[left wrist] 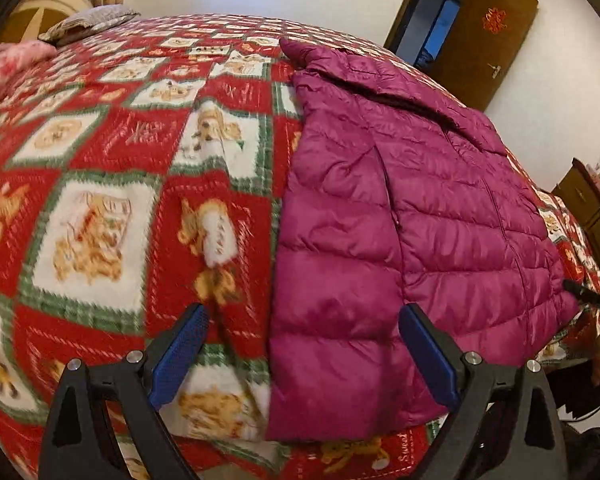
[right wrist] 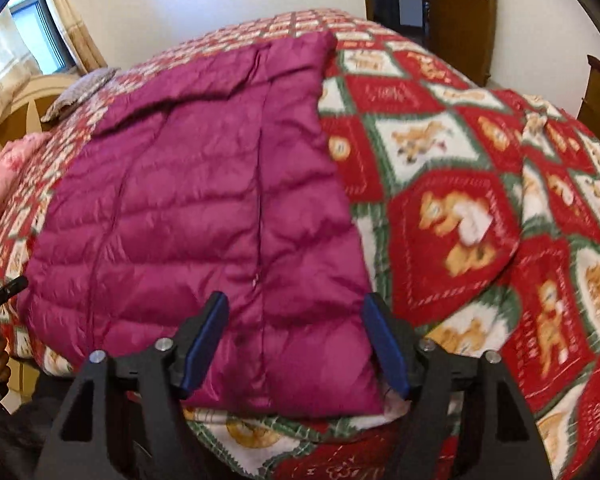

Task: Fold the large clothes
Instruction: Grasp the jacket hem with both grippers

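A magenta quilted puffer jacket (left wrist: 412,216) lies flat on the bed, sides folded in, its hem toward me. In the left wrist view my left gripper (left wrist: 302,314) hangs open above the jacket's near left corner, its blue pads wide apart, nothing between them. The right wrist view shows the same jacket (right wrist: 196,208) with my right gripper (right wrist: 296,304) open over its near right corner; the pads do not press on the cloth. The tip of the right gripper (left wrist: 588,298) shows at the jacket's right edge in the left view. The left gripper's tip (right wrist: 4,290) shows at the far left of the right view.
A red, green and white patterned blanket (left wrist: 112,184) covers the bed. Pillows (left wrist: 88,24) lie at its far end by a window. A brown door (left wrist: 480,40) stands open in the white wall. A wooden cabinet (left wrist: 588,208) stands to the right of the bed.
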